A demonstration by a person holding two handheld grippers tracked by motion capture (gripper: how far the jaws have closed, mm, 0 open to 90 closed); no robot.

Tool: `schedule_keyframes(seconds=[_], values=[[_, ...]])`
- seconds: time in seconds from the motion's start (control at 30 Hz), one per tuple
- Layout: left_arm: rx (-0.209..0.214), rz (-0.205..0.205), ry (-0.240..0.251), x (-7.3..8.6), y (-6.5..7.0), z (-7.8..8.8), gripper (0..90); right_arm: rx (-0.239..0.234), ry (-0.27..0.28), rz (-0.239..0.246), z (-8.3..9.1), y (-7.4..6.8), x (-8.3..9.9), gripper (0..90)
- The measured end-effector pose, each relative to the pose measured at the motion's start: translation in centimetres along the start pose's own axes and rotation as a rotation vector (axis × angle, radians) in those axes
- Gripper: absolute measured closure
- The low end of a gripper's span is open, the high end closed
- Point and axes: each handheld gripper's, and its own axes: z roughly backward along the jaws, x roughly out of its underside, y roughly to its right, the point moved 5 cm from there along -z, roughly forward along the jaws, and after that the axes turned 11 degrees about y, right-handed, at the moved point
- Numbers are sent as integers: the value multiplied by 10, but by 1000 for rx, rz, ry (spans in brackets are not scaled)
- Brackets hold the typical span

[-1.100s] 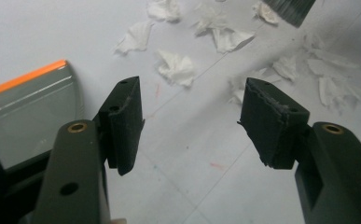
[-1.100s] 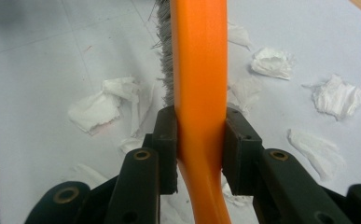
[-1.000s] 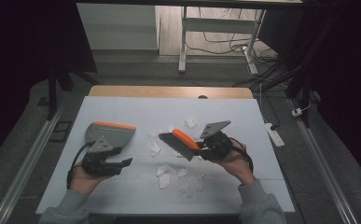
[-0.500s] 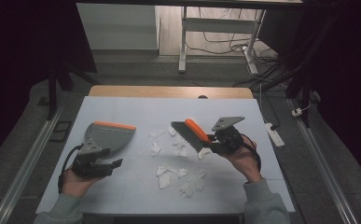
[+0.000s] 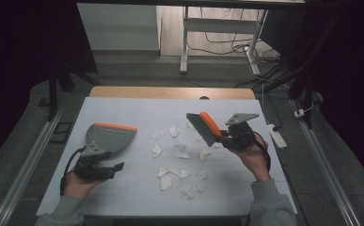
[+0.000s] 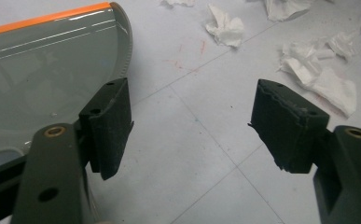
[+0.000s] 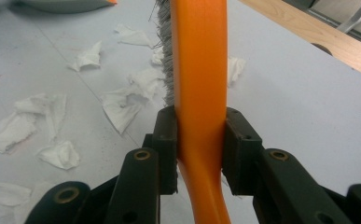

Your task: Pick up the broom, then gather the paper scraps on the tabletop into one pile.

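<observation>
A grey dustpan (image 5: 108,138) with an orange lip lies flat at the table's left. My left gripper (image 5: 114,168) sits just on the near side of its handle. Its jaws have just been opening, and in the left gripper view the left gripper (image 6: 192,126) stands open over bare table, the dustpan (image 6: 43,70) beside the left jaw. My right gripper (image 5: 226,137) is shut on the orange handle of a brush (image 5: 204,128), held above the table at the right with its grey bristles facing the scraps. The right gripper (image 7: 200,140) pads press the brush (image 7: 199,70) handle. Torn paper scraps (image 5: 179,165) lie between the two.
A white mat (image 5: 137,108) covers the table, with a wooden strip (image 5: 170,92) along the far edge. A white power strip (image 5: 276,134) lies off the table's right side. More paper scraps (image 7: 24,126) lie below the brush.
The right hand has carried the brush to the right. The left gripper has drawn back toward the person, away from the dustpan, with its jaws wider apart.
</observation>
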Motion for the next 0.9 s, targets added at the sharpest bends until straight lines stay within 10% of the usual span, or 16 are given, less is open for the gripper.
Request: schedule_keyframes(seconds=[0.4, 0.9], values=[[7, 2, 11, 0, -2, 0, 288, 17, -14, -13, -14, 18, -15, 693], [30, -40, 7, 3, 3, -5, 288, 116, -231, -31, -67, 66, -42, 693]])
